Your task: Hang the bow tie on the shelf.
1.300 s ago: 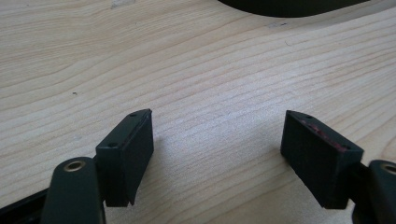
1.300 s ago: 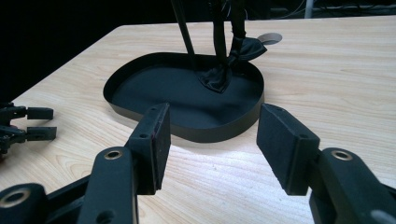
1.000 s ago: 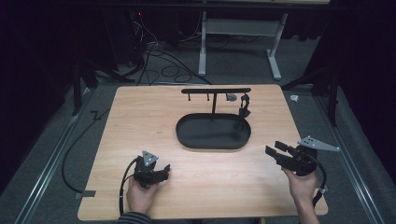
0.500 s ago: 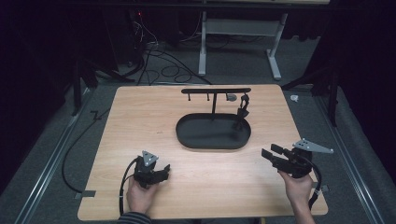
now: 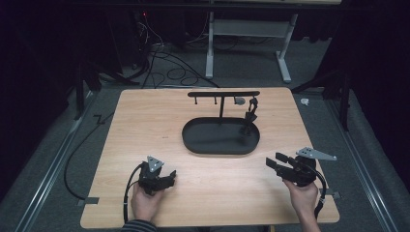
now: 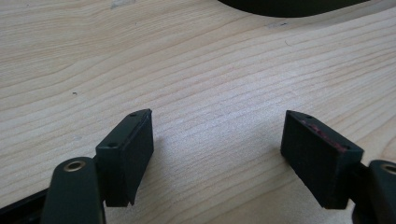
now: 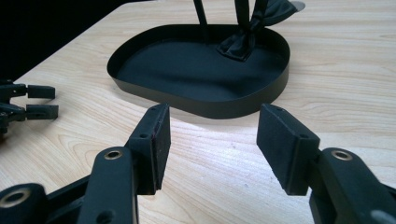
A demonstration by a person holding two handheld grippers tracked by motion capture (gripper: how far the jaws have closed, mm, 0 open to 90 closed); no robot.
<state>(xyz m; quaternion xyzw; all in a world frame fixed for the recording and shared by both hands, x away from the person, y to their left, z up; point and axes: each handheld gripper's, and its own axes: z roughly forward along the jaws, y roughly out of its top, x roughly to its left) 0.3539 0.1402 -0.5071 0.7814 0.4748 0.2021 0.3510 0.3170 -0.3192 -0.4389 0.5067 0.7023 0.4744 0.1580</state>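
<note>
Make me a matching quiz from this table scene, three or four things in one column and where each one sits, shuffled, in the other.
Things:
1. left gripper
2. right gripper
3. black oval tray
4. dark strap

Places:
A. hanging from the stand's crossbar into the tray
B. near edge of the table, right side
C. middle of the table
D. near edge of the table, left side

Pairs: 1-D, 2-B, 3-C, 4-A
</note>
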